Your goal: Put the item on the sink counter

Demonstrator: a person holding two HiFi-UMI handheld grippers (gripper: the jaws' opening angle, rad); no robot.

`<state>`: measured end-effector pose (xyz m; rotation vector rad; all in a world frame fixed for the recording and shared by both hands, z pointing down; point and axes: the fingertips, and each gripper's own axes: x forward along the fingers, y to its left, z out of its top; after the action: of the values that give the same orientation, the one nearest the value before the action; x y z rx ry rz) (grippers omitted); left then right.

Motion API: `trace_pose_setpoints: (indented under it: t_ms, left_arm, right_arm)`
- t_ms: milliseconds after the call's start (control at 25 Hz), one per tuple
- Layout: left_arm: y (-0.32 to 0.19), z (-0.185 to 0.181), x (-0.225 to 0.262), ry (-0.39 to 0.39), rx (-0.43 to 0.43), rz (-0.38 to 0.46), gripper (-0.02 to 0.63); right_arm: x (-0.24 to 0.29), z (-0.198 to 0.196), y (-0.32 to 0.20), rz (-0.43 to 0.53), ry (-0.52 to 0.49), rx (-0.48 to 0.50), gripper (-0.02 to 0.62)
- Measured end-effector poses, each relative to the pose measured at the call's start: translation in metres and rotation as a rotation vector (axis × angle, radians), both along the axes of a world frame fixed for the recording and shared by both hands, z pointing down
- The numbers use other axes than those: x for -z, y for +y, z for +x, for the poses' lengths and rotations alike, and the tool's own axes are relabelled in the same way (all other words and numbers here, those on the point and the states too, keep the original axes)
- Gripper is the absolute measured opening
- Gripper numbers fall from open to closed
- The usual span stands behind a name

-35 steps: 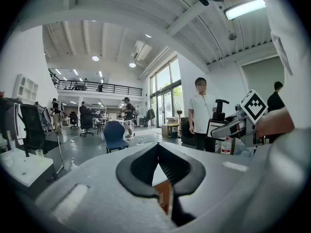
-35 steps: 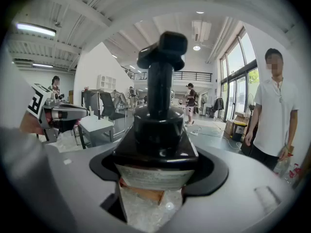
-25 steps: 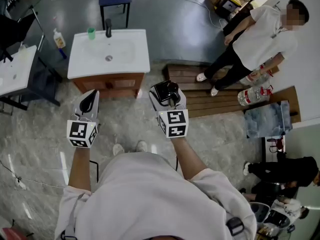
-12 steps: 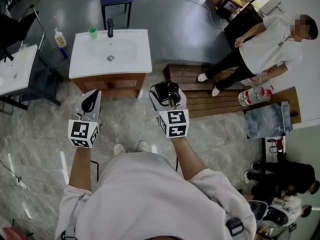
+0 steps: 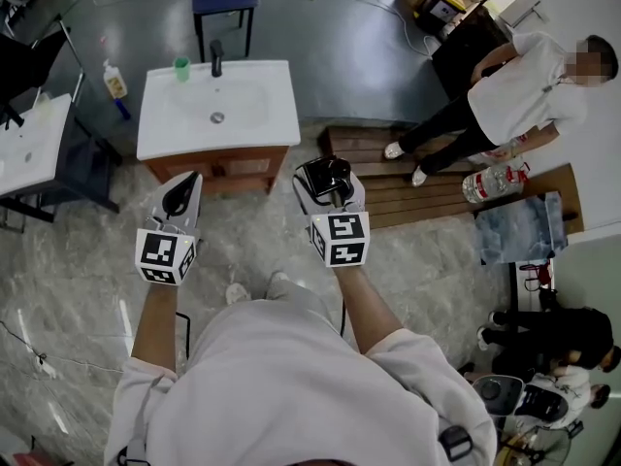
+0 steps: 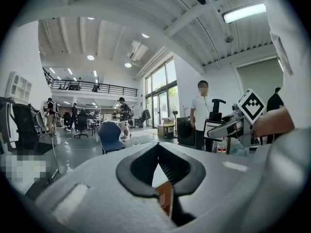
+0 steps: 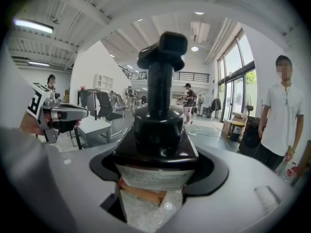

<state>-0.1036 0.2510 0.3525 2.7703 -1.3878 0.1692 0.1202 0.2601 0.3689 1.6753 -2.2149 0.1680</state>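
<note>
Gripped a black pump bottle (image 7: 159,130) by its body in the right gripper (image 5: 327,187), jaws clamped on either side, pump head pointing out past the jaw tips. Carried the left gripper (image 5: 179,199) beside it, jaws pressed together on nothing. Stood well back from the sink counter (image 5: 277,119), bare floor between, so the bottle was not yet over it.

Probably called for, to place it cleanly: stepping closer, bringing the bottle upright, and aiming for the flat rim to the right of the basin rather than the bowl. Also keeping clear of the faucet (image 5: 215,56) and the green cup (image 5: 180,66) at the back edge, and letting go only once the base sat flat.

Showed only in the head view: the counter, the gap to it, a wooden platform (image 5: 388,178) off to the right and a bystander (image 5: 509,90) beyond. Showed only in the right gripper view: the hold low on the bottle's body and its pale label. Confirmed only in the left gripper view: nothing between those jaws.
</note>
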Motion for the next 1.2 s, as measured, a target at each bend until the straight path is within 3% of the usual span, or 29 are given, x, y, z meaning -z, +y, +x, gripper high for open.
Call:
trace_pose_setpoints:
  t_ms: [280,760,1200]
  left_arm:
    - [-0.028,0.009,-0.004,-0.009,-0.004,-0.004,0.003]
    - [-0.107,0.037,-0.003,-0.027,0.047,-0.001,0.002]
    - [-0.167,0.032,-0.016,-0.033,0.089,-0.024,0.003]
  right_arm:
    - [-0.006,0.003,-0.023,-0.016,0.009,0.011,0.353]
    - [-0.013,0.023,-0.113,-0.022,0.006,0.078,0.353]
    - [-0.028,0.017,-0.181,-0.050,0.009,0.120,0.353]
